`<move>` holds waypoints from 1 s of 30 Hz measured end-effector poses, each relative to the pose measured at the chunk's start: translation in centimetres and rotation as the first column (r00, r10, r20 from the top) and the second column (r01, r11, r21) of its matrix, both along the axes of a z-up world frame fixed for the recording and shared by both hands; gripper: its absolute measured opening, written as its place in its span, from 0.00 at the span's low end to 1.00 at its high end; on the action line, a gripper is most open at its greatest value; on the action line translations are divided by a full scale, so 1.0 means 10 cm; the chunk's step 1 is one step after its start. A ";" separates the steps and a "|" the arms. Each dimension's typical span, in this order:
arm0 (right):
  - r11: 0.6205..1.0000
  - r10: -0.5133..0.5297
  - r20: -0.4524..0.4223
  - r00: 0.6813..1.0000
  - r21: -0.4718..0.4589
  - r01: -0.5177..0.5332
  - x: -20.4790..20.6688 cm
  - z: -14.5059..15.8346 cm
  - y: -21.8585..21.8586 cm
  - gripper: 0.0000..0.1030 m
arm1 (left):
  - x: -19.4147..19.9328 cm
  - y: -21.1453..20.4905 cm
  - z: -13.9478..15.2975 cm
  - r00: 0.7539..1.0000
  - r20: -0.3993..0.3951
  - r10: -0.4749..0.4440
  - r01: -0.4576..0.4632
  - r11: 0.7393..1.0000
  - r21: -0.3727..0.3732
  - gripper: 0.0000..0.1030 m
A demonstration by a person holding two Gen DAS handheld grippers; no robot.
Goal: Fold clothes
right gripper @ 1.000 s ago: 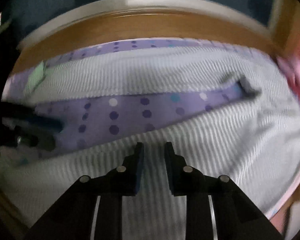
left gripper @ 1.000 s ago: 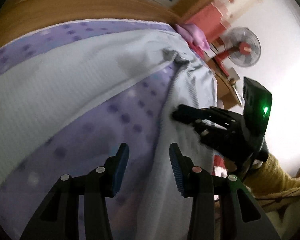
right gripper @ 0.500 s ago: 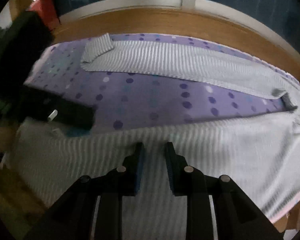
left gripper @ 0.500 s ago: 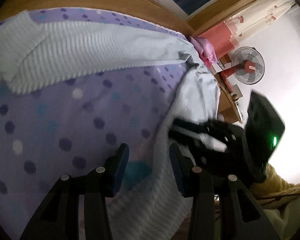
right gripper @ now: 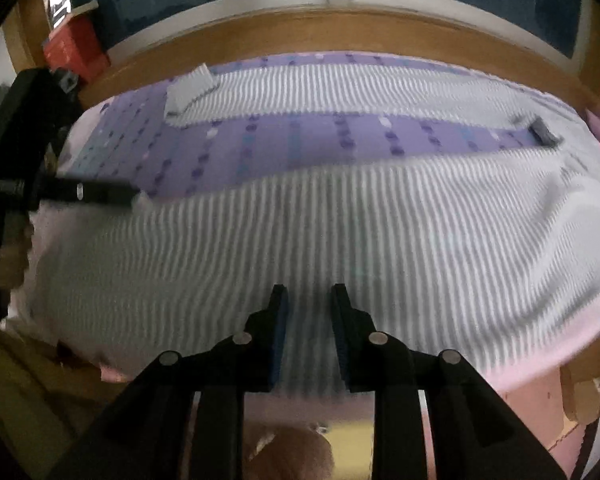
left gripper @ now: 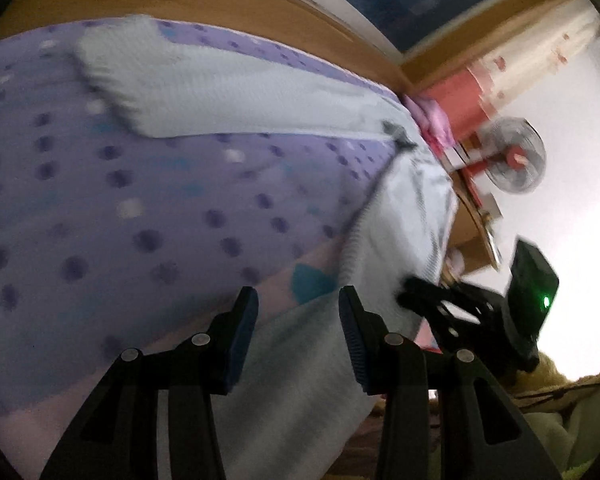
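Ribbed trousers (right gripper: pixel 340 220) spread flat on dotted sheet (left gripper: pixel 160 208). My left gripper (left gripper: pixel 298 336) wide, right gripper (right gripper: pixel 306 332) narrow, both empty. Next: pinch near leg's hem, fold over.

The purple dotted bedsheet (left gripper: pixel 148 200) is viewed obliquely downward and from close range by the left wrist camera, toward the bed's end and a pedestal fan (left gripper: pixel 514 160). The pale ribbed garment (right gripper: pixel 340 240) is viewed across the bed toward the window by the right wrist camera. Sheet, garment and wooden ledge (right gripper: pixel 300 36) are shared.
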State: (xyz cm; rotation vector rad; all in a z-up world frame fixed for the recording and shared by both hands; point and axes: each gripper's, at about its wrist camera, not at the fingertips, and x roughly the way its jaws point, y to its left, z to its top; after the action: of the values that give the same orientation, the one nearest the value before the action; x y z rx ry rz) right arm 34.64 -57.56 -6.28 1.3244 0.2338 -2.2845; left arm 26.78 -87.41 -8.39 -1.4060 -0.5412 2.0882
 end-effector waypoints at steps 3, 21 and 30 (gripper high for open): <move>1.000 0.004 0.005 1.000 -0.011 -0.004 0.13 0.00 0.14 0.21 | 0.16 -0.23 0.03 0.995 0.001 0.102 -0.102 0.994 -0.032 0.40; 0.970 0.201 -0.111 0.973 -0.117 -0.214 0.94 0.19 -1.28 0.44 | 0.64 -1.00 0.00 0.982 0.033 0.184 -0.176 0.969 -0.173 0.40; 0.985 0.174 -0.177 0.969 0.012 -0.174 1.38 0.07 -2.25 0.51 | 0.37 -0.98 -0.05 0.998 0.030 -0.051 0.052 0.998 -0.026 0.49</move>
State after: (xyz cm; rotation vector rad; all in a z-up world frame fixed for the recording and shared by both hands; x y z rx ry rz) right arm 48.39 -80.01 -5.59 1.0534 0.3904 -2.2521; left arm 30.44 -97.18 -8.89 -1.4529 -0.4850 2.0440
